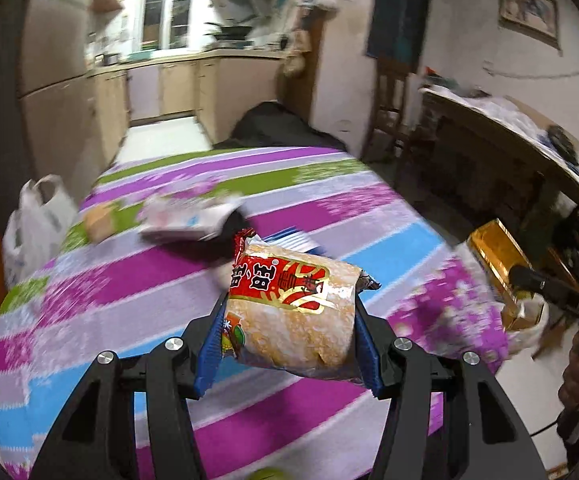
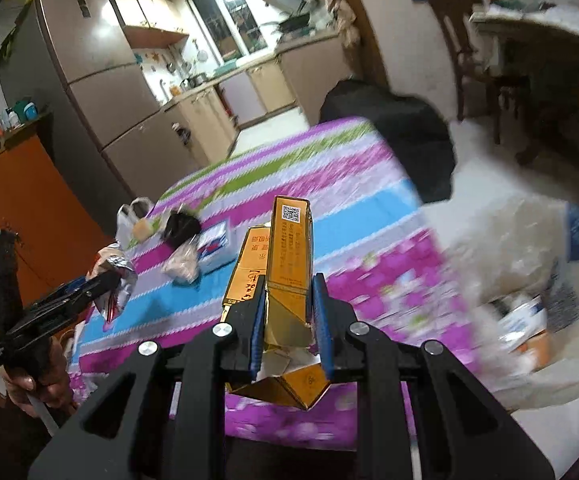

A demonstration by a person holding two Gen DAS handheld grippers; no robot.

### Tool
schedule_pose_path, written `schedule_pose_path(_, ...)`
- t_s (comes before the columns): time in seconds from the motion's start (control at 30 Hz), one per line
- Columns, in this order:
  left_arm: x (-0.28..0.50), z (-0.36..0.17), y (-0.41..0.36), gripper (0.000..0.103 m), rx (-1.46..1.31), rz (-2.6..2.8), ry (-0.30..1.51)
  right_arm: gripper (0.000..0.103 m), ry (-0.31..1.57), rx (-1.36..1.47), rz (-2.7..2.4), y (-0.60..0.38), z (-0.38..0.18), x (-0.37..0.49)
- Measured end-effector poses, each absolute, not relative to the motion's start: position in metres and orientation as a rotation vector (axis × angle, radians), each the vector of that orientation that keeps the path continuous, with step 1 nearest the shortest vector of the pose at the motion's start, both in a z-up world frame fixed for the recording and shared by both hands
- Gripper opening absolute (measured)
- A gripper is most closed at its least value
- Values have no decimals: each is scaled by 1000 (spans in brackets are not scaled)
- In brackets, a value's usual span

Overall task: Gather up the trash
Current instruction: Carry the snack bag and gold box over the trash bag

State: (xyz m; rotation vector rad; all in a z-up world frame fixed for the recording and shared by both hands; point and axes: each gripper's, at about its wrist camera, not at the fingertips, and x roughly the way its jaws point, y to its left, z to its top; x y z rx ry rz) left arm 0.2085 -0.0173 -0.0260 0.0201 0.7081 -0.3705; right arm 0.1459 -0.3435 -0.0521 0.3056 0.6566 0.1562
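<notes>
1. A snack packet (image 1: 289,308) is clamped in the left claw (image 1: 287,344) above the striped surface (image 1: 129,300).
2. A crushed gold carton (image 2: 287,272) is pinched in the right claw (image 2: 289,336).
3. Only the right view shows a blurred, perhaps trash-filled, white bag (image 2: 521,280) at right.

Blurred white bag (image 2: 529,264), contents (image 2: 523,320) unclear.

We've got a table under a striped cloth (image 1: 137,312) in purple, blue and green here. Past its far end there's a kitchen with a window (image 1: 167,8) and beige counter cabinets (image 1: 177,86), and a tall fridge (image 2: 89,76) stands left of those. An orange cabinet (image 2: 21,208) sits off the table's left side. Right of the table we see a wooden chair (image 1: 389,108), a cluttered side table (image 1: 501,128) and a framed picture (image 1: 529,12) on the wall above it.
</notes>
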Motion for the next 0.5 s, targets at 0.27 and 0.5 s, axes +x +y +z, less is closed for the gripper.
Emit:
schedule_pose_path(0.27,230,0,-147,57,147,-608,688,20,615,193,-76,-433,5,123)
schedule_pose_path(0.5,244,2,-279,57,236,-839,756,20,720,105,-247,-492,15,122)
